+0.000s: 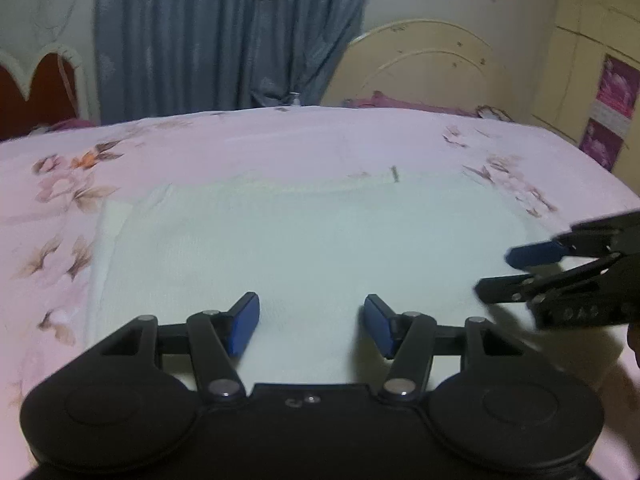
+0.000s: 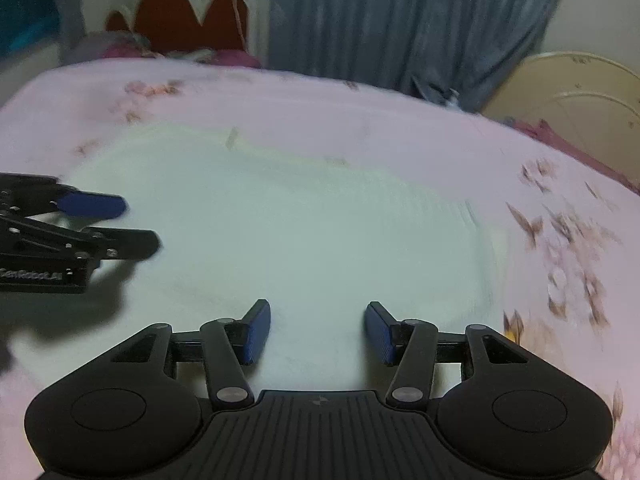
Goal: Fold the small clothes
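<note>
White cloth (image 1: 312,236) lies flat on the bed (image 1: 280,136), spread over a pink floral bedsheet (image 2: 560,208). Cloth looks roughly rectangular, far edge shows a folded band with a small tag or mark (image 1: 395,174); too blurred to tell what the garment is.

Left tongs (image 1: 311,322) hover over the near part of the cloth, jaws apart about halfway, nothing between the blue pads (image 1: 245,322). Only cloth surface shows in the gap. Can't tell if the tips touch the fabric.

Right tongs (image 2: 317,330) also over the near part of the cloth, jaws parted about halfway, empty. In the left wrist view the right tongs come in from the right edge, over the cloth's right side. In the right wrist view the left tongs (image 2: 136,220) enter from the left, casting a shadow on the cloth.

The two tongs sit side by side, near each other but not touching.

Background: blue-grey curtain (image 1: 224,36), cream headboard (image 1: 424,64), red headboard with white trim (image 2: 180,20), cream wardrobe (image 1: 592,72) at right. Both views motion-blurred.
</note>
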`<move>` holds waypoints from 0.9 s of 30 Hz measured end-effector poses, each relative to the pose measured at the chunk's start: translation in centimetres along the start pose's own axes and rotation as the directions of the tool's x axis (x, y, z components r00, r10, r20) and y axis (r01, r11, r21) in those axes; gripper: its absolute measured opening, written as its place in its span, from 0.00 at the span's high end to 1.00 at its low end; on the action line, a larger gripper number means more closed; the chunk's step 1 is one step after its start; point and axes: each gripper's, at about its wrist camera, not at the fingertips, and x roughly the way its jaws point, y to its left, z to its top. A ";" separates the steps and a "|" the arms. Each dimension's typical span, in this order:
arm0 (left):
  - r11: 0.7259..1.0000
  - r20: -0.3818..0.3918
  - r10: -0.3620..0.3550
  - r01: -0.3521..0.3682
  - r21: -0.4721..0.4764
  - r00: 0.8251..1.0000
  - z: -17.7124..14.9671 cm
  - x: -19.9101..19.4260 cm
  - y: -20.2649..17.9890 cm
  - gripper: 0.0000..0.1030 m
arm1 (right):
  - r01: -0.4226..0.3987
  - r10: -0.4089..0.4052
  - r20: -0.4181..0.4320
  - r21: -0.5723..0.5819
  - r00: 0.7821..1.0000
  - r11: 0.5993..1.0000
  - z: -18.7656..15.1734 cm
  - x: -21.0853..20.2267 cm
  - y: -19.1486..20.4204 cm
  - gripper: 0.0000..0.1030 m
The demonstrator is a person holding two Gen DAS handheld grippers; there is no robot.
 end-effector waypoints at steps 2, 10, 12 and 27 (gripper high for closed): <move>1.000 0.009 0.011 -0.011 -0.005 1.000 -0.1 -1.2 0.1 0.45 | 0.028 -0.027 -0.009 0.034 1.000 0.999 0.1 -0.5 -0.6 0.50; 0.999 0.010 -0.019 0.019 0.037 1.000 -3.2 -5.3 -3.6 0.47 | -0.094 0.094 0.001 -0.018 0.996 0.995 -3.1 -6.3 4.0 0.50; 1.000 -0.002 -0.025 0.025 0.015 1.000 -4.1 -5.9 -4.1 0.47 | -0.099 0.098 -0.018 -0.028 0.995 0.995 -4.3 -6.5 5.1 0.50; 0.993 -0.038 0.106 -0.108 -0.040 0.994 -7.7 -9.4 -0.4 0.47 | 0.059 -0.057 -0.052 0.046 0.997 0.997 -7.6 -8.8 0.3 0.61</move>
